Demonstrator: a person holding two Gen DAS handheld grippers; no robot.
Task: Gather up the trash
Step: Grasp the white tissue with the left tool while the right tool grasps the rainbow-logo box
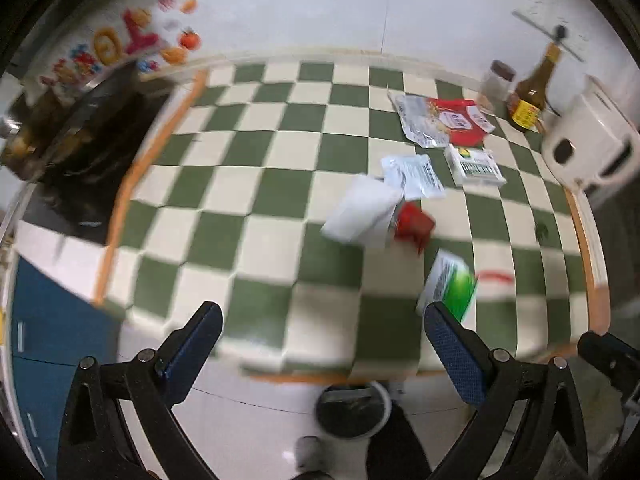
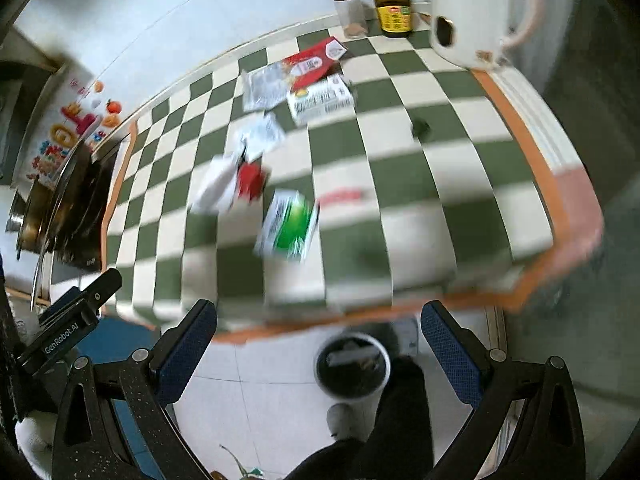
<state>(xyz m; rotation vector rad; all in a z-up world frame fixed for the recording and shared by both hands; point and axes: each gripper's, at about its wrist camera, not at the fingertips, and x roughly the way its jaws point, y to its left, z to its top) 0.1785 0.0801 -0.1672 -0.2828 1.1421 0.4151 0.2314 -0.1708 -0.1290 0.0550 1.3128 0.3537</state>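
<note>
Trash lies on a green-and-white checkered table [image 1: 260,200] [image 2: 400,160]: a green-and-white packet [image 1: 450,284] [image 2: 290,224], a white paper with a red wrapper [image 1: 414,224] [image 2: 250,180], a white sachet [image 1: 416,176] [image 2: 260,134], a white box [image 1: 474,166] [image 2: 322,100] and a red-and-silver packet [image 1: 440,122] [image 2: 298,70]. A white bin with a black liner [image 1: 354,410] [image 2: 352,364] stands on the floor below the table's near edge. My left gripper [image 1: 322,332] and right gripper [image 2: 318,328] are both open and empty, held above the floor before the table edge.
A brown sauce bottle [image 1: 532,96] [image 2: 392,4], a spice jar [image 1: 496,84] [image 2: 350,12] and a white appliance [image 1: 592,140] [image 2: 476,12] stand at the table's far right. A stove with pans [image 1: 80,148] [image 2: 68,208] is at the left. A person's dark leg [image 2: 400,420] stands beside the bin.
</note>
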